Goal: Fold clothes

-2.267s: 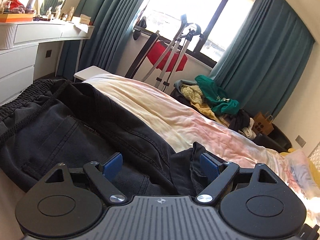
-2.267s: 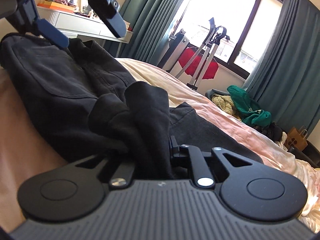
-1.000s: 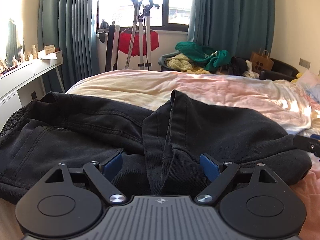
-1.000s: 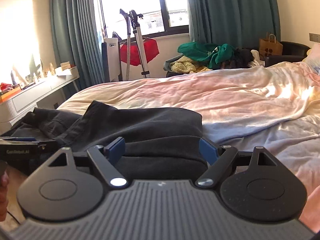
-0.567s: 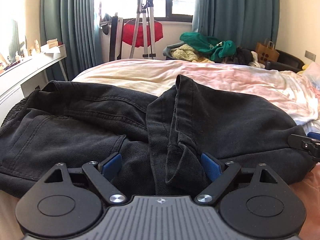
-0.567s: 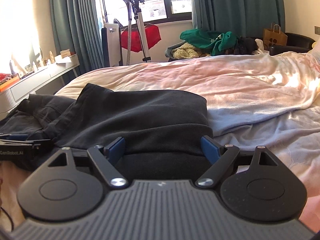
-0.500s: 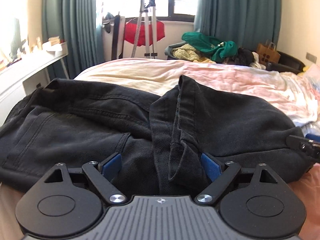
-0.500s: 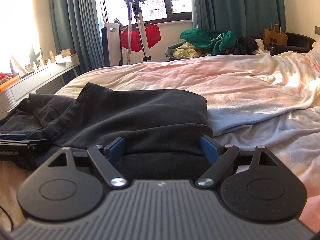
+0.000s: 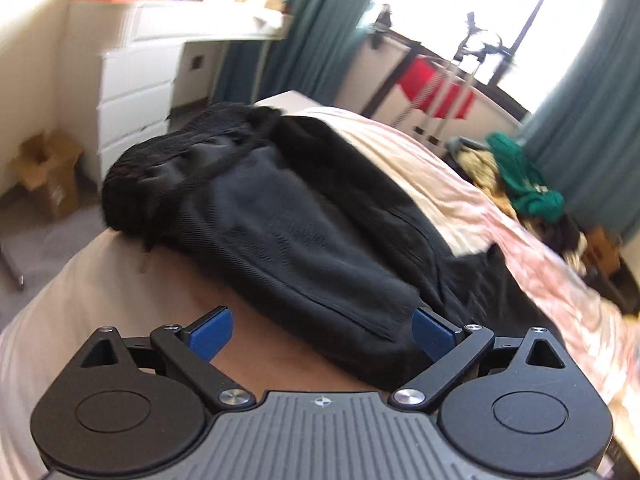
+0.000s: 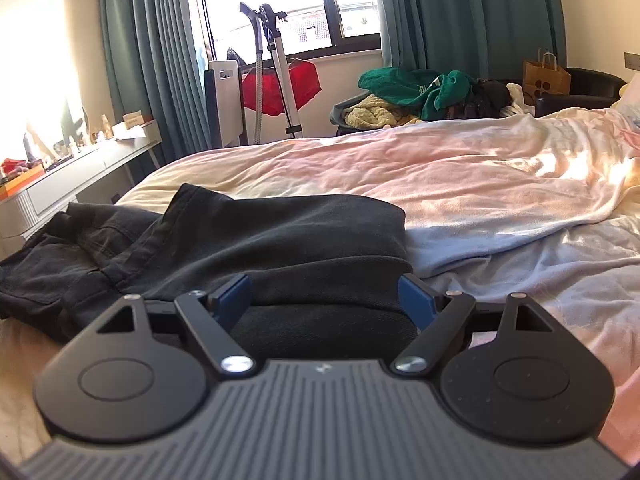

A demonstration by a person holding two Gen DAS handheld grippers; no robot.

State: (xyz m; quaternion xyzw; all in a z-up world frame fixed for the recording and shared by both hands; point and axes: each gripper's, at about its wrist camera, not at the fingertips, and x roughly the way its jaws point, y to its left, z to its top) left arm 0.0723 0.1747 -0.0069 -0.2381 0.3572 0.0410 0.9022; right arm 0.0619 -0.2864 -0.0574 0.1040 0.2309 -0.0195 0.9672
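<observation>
Left wrist: left gripper (image 9: 322, 330) fingers apart beside black pants (image 9: 304, 216); right gripper (image 10: 325, 295) fingers spread, pants between.

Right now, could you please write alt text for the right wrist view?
Open right tongs straddle the folded end of black trousers lying on a pink bedspread. Behind are teal curtains and a clothes pile.

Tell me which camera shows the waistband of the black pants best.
Left wrist view: the gathered waistband lies unobstructed at the bed's corner, though motion-blurred. The right wrist view shows the pants folded, the waist end only at the left edge.
</observation>
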